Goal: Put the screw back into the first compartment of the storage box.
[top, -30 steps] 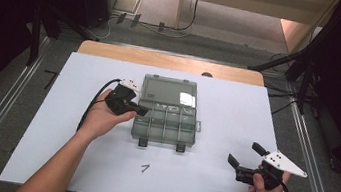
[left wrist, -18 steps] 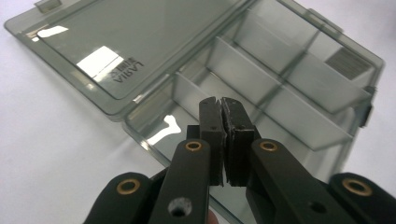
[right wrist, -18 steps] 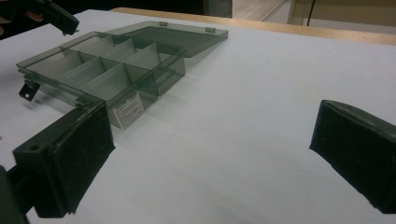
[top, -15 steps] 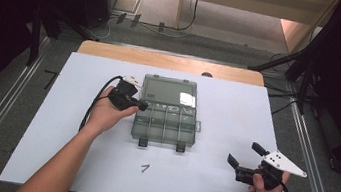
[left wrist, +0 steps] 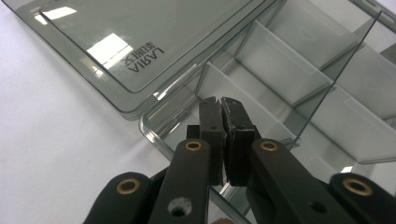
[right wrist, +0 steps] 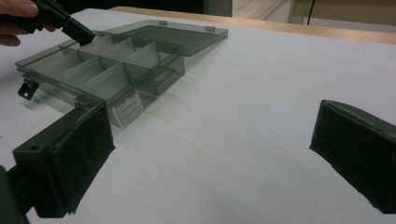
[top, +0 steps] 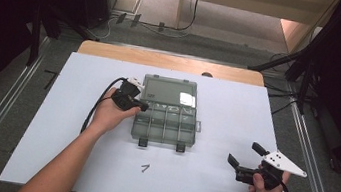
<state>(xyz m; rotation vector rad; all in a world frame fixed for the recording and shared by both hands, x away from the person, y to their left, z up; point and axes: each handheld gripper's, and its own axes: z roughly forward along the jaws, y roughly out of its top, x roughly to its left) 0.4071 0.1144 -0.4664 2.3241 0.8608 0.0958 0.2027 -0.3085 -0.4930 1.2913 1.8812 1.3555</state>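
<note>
Left gripper [top: 143, 106] has its jaws pressed together with nothing between them, tips poking into the near-left corner compartment of the open organizer box [top: 167, 121]; in the left gripper view [left wrist: 223, 116] the closed pads sit just over the box's clear rim, beside a divider. Box is smoky clear plastic, lid [top: 168, 91] folded flat back on the white table [top: 73, 163], compartments look bare, two latches hang off its near edge. Right gripper [top: 245, 160] sits well apart near the table's right front corner, jaws spread wide, holding nothing; right gripper view shows the box [right wrist: 100, 70] off to its left. Small dark bit [top: 144, 168] lies on the table in front of the box.
</note>
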